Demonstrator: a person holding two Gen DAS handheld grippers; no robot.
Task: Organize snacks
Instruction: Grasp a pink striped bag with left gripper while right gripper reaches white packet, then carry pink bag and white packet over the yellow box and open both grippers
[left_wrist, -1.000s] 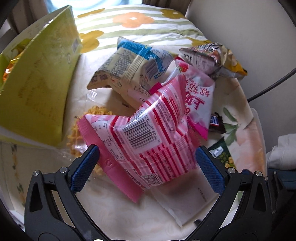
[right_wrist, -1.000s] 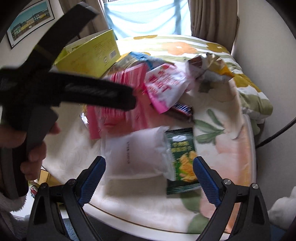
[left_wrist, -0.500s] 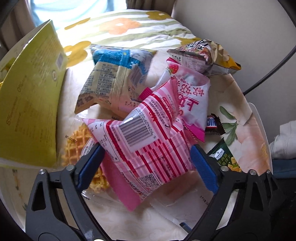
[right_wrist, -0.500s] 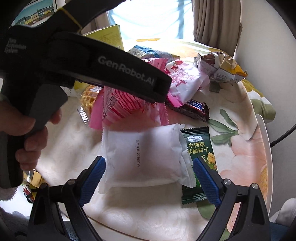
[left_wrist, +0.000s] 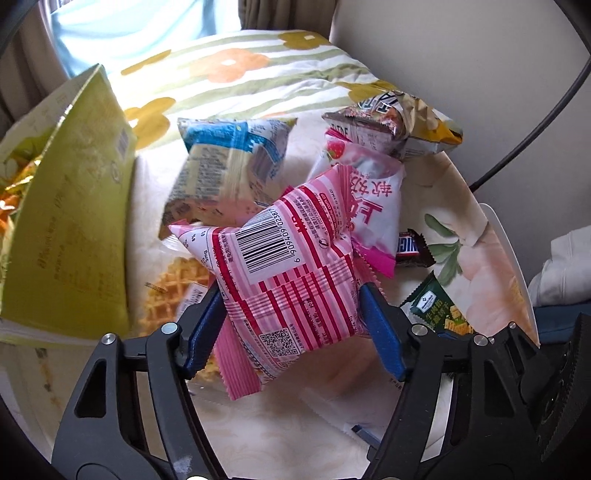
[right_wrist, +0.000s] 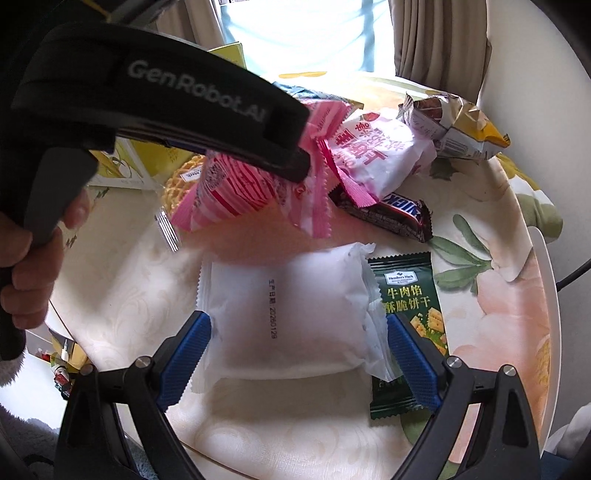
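Note:
My left gripper (left_wrist: 291, 325) is shut on a pink striped snack pack (left_wrist: 291, 280) and holds it above the table; the pack also shows in the right wrist view (right_wrist: 243, 184) under the left gripper's black body. My right gripper (right_wrist: 299, 350) is open, its blue pads on either side of a white snack pack (right_wrist: 288, 306) lying flat on the table, not pressing it. A green biscuit packet (right_wrist: 406, 317) lies partly under the white pack's right edge. A yellow open box (left_wrist: 62, 221) stands at the left.
A Snickers bar (right_wrist: 388, 212), a pink-and-white strawberry pack (right_wrist: 373, 155), a crumpled yellow-brown bag (right_wrist: 450, 129), a blue-and-cream pack (left_wrist: 229, 166) and a waffle pack (left_wrist: 177, 295) lie on the round table (right_wrist: 110, 280). A floral cushion (left_wrist: 236, 74) lies behind.
My left gripper has closed on the pink striped pack and lifted it. My right gripper has moved forward until its open fingers flank the white pack.

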